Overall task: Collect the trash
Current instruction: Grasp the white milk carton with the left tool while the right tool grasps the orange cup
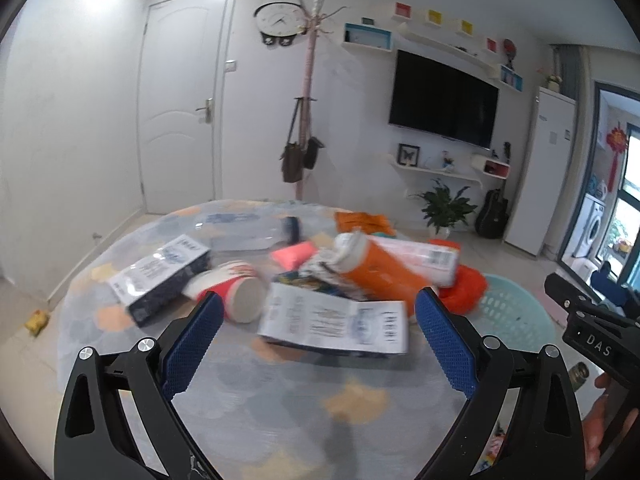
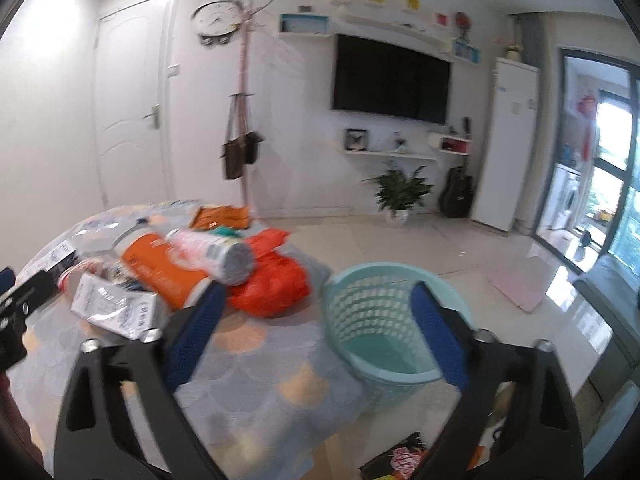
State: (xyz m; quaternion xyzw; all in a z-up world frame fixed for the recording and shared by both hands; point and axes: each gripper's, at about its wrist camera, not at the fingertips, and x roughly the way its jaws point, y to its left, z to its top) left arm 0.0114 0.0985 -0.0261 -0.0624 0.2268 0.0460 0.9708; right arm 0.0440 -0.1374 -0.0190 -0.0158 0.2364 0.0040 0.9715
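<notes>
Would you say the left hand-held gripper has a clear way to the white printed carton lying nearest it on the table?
Probably yes: the left hand-held gripper is open and empty, and the white carton lies straight ahead between its fingers with only bare tablecloth before it.

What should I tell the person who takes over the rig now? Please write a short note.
Left gripper: open, empty, facing the trash pile on the table.
Right gripper: open, empty, facing the basket beside the table.
Trash on the table: flat carton nearest, red cup on its side, dark box, orange bottle, white roll, orange bag.
Done: nothing seen in the basket; its visible bottom is bare.
Left: move every piece into the basket.
</notes>
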